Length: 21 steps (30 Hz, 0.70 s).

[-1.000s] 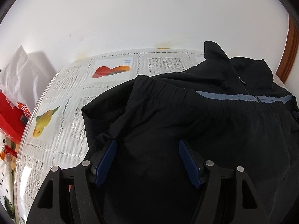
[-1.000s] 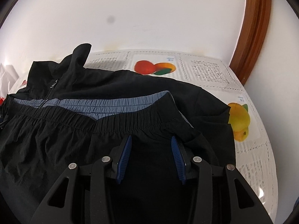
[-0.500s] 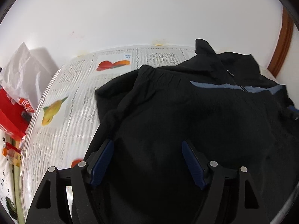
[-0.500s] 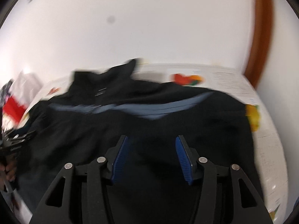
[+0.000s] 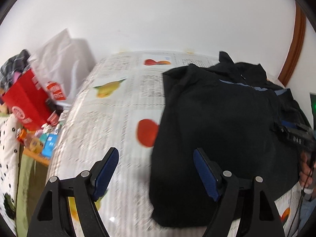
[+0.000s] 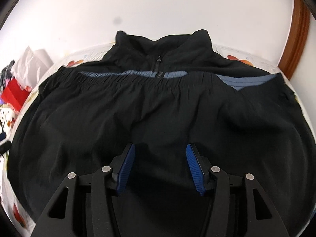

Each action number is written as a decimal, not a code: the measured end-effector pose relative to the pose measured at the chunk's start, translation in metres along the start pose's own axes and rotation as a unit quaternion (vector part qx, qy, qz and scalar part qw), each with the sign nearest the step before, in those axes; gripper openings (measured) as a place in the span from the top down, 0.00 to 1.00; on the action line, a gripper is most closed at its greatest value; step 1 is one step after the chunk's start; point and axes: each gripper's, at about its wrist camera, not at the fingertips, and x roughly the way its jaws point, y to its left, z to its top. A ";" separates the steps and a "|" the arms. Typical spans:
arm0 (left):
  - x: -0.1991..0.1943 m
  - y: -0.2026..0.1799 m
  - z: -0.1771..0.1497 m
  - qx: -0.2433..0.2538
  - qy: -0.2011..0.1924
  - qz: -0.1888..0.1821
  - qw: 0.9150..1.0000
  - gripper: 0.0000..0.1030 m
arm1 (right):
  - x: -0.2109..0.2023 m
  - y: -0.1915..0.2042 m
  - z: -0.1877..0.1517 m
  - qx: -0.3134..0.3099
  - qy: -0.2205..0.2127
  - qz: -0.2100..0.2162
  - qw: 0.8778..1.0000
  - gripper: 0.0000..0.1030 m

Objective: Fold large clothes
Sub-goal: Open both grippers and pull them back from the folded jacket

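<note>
A black jacket [image 6: 158, 108] with a blue-grey stripe [image 6: 138, 73] lies folded over on the table, collar [image 6: 160, 45] and zip at the far side. My right gripper [image 6: 161, 146] hovers open above its near half, nothing between the blue pads. In the left wrist view the jacket [image 5: 227, 118] fills the right side. My left gripper [image 5: 155, 151] hangs over the jacket's left edge and the printed tablecloth [image 5: 118, 108]; its jaws are opening and hold nothing. The other gripper [image 5: 296, 136] and a hand [image 5: 305, 169] show at the right edge.
A red box [image 5: 25, 100], a white plastic bag [image 5: 61, 59] and small packets [image 5: 45, 142] crowd the space left of the table. A white wall stands behind. A brown wooden frame [image 6: 298, 29] runs up the right side.
Both grippers have drawn back from the jacket with wider jaws. The left one slid left, off the cloth to its edge. The right one now faces the collar and zip squarely.
</note>
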 end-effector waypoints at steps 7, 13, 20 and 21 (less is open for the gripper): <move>-0.027 0.021 -0.027 -0.032 -0.009 -0.016 0.999 0.26 | -0.050 0.016 -0.060 -0.030 0.000 0.000 1.000 0.48; -0.044 0.028 -0.057 -0.038 0.000 -0.017 0.999 0.26 | -0.090 0.017 -0.113 -0.008 -0.007 0.016 1.000 0.48; -0.047 0.044 -0.081 -0.048 0.018 -0.008 0.999 0.26 | -0.103 0.030 -0.145 -0.030 0.016 0.015 0.999 0.48; -0.047 0.046 -0.084 -0.048 0.020 -0.004 0.999 0.26 | -0.107 0.036 -0.146 -0.034 0.010 0.020 0.999 0.48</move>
